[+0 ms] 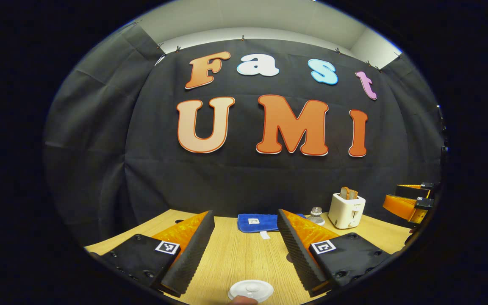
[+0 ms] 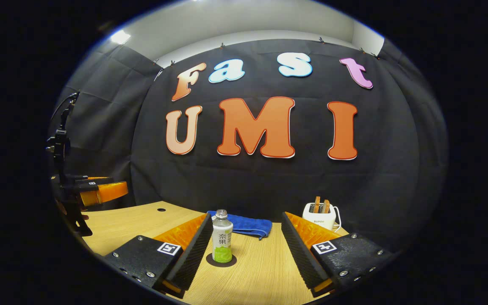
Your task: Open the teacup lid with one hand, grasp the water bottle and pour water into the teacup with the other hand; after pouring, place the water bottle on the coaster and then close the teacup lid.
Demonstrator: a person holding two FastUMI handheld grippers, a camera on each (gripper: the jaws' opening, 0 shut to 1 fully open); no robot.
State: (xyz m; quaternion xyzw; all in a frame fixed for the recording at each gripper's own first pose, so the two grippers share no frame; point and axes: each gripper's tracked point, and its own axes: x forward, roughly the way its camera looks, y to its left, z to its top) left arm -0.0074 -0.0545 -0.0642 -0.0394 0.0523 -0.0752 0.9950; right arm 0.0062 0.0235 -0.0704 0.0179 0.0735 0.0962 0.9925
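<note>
The white round teacup lid (image 1: 250, 290) lies at the bottom edge of the left gripper view, low between the fingers of my left gripper (image 1: 245, 214), which is open and holds nothing. The cup under the lid is hidden. The water bottle (image 2: 222, 241), clear with a white and green label, stands upright on a dark round coaster (image 2: 221, 259). My right gripper (image 2: 246, 216) is open around it without touching; the bottle is close to the left finger. The bottle's top (image 1: 316, 214) peeks over the left gripper's right finger.
A blue folded cloth (image 2: 244, 226) lies at the back of the wooden table (image 2: 265, 271). A white toaster (image 2: 320, 215) with bread slices stands back right. The other gripper (image 1: 411, 201) shows at the right edge. A dark stand (image 2: 62, 144) rises at the left.
</note>
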